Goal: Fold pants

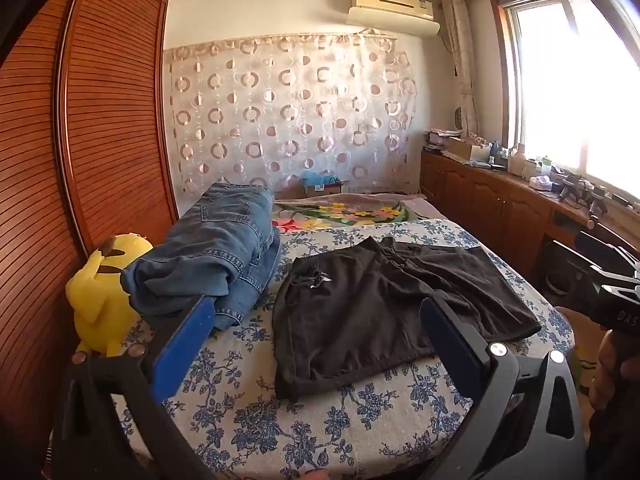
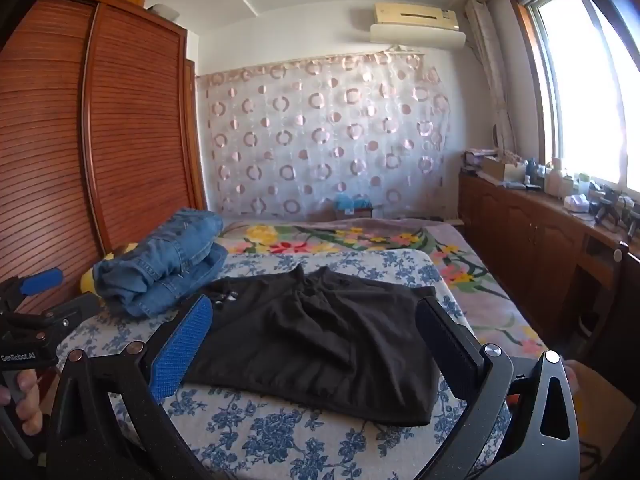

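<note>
The left gripper (image 1: 316, 320) stands with its jaws spread wide and nothing between them, its blue-padded fingers (image 1: 182, 348) hanging above the near part of the bed and framing the black pants (image 1: 384, 304). The right gripper (image 2: 312, 336) is just as wide and just as empty, tilted slightly down over the same garment; from the left wrist view its black body shows at the right edge, and from the right wrist view the left tool's handle and the hand (image 2: 24, 400) gripping it sit at the lower left. The black pants lie spread flat and somewhat rumpled on the blue floral quilt (image 1: 320, 420), waistband toward the cameras, with a small white mark near the left hip. Just to their left, apart from them, sits a stack of folded blue jeans (image 1: 216, 256), and beside that a yellow plush toy (image 1: 104, 292) leans near the slatted wooden wardrobe (image 1: 100, 120). Farther back lies a flowered blanket (image 1: 340, 210), then a curtain with circles (image 1: 288, 112), and a bright window (image 1: 572, 92) over a cluttered wooden cabinet (image 1: 500, 196).
</note>
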Motion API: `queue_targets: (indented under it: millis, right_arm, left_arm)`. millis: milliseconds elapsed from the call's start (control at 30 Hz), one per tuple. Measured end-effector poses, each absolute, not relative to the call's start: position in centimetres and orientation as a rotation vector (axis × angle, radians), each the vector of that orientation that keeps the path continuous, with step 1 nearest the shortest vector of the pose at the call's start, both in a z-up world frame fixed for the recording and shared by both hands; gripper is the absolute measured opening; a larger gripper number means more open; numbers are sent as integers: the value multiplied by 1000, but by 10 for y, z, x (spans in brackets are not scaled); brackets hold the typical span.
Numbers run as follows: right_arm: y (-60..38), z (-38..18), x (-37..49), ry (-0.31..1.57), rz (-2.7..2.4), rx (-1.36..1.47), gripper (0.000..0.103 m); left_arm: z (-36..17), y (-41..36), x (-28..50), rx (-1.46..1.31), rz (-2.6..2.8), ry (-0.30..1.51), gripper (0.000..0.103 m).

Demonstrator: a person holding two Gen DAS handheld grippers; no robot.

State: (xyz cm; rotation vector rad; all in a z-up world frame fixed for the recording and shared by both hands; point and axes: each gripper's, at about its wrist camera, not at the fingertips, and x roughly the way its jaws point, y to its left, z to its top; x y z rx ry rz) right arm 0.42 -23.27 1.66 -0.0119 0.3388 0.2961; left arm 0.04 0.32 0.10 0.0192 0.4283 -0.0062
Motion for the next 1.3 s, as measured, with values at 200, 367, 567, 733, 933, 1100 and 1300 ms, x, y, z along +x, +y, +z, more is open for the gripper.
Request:
queue_targets:
  millis: [200,367,567,733,933,1100,1300]
  right_arm:
    - [-230,17,4,339,298,-16,103]
    - [-232,17,3,335,297,-17,103]
    - [-231,17,3,336,295,-16,103]
    - [-230,17,2,335,297,-18,103]
    - [-229,17,1,335,298,-20,103]
    - [-229,15,2,336,298,-19,103]
    - [-229,15,2,336,298,-20,103]
  left_arm:
    - [1,4,-4,8,5,410,103]
    - [1,5,-5,1,15,419,103]
    - [-1,5,-3,-2,21,427,103]
    - [-4,6,-2,-2,21,430,103]
    - [-6,6,-2,-2,22,432,103]
    - [-6,6,-2,-3,22,431,103]
    - [-5,5,-3,-3,22,428,103]
